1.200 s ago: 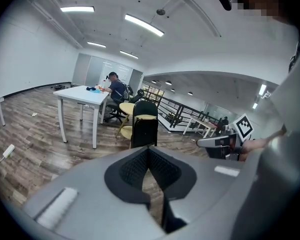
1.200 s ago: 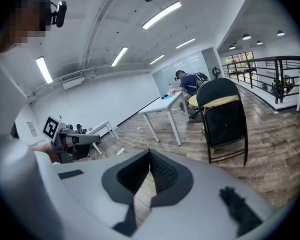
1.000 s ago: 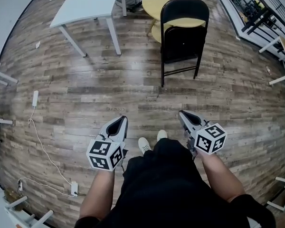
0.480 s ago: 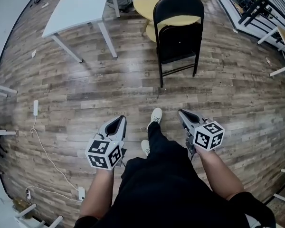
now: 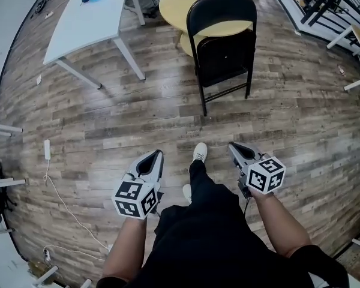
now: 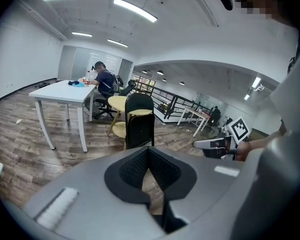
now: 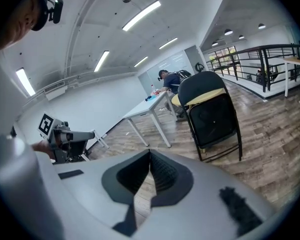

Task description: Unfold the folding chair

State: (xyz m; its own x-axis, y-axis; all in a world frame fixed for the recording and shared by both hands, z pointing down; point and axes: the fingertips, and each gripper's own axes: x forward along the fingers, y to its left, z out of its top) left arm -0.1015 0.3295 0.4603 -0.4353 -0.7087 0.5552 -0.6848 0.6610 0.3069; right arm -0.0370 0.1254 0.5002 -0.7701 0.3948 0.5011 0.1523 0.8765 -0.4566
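Observation:
A black folding chair point(image 5: 223, 44) stands folded and upright on the wood floor, ahead of me in the head view. It also shows in the left gripper view as the chair point(image 6: 139, 120) and in the right gripper view as the chair point(image 7: 213, 115). My left gripper point(image 5: 158, 155) is shut and empty, well short of the chair. My right gripper point(image 5: 233, 146) is shut and empty too, closer to the chair's front legs. Both point toward it. My own shoe point(image 5: 199, 152) steps between them.
A white table point(image 5: 90, 23) stands at the far left. A round yellow table point(image 5: 195, 2) is behind the chair. A person point(image 6: 106, 82) sits at the white table. A cable with a power strip point(image 5: 47, 149) lies on the floor left. Railings point(image 5: 324, 5) run at the right.
I have walked forward: the chair and tables have come closer in the head view. Both grippers have advanced with me and stay shut. My foot has stepped ahead between them.

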